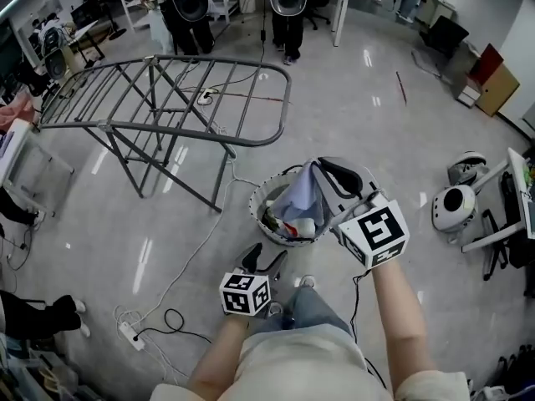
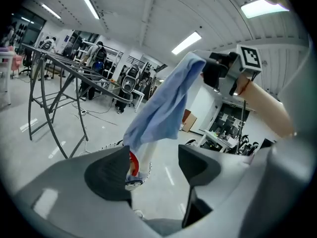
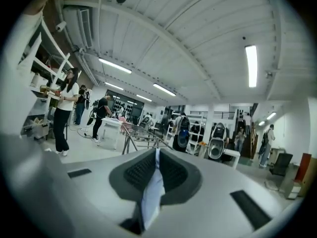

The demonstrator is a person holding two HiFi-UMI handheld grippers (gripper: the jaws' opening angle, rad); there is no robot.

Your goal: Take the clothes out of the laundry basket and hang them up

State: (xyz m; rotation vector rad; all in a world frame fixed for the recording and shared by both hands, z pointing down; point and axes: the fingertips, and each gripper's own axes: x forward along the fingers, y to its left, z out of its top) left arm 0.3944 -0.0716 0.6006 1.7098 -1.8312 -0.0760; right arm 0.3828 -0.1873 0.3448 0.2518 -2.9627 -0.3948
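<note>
Drying rack [image 1: 167, 98] stood beyond the laundry basket [image 1: 257, 199] on glossy grey floor [image 1: 351, 90]; I held the blue garment [image 1: 299, 197] above the basket, right gripper [image 1: 328, 172] fingers clenched on it, left gripper [image 1: 266, 260] fingers released, empty

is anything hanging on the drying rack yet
No, the drying rack shows only bare bars in the head view, while the blue garment is pinched in the right tool above the laundry basket.

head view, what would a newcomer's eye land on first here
The pale blue garment pinched in the right tool, hanging over the white laundry basket at centre. Next, the bare grey drying rack spread across the upper left, and the left tool open below the basket.
</note>
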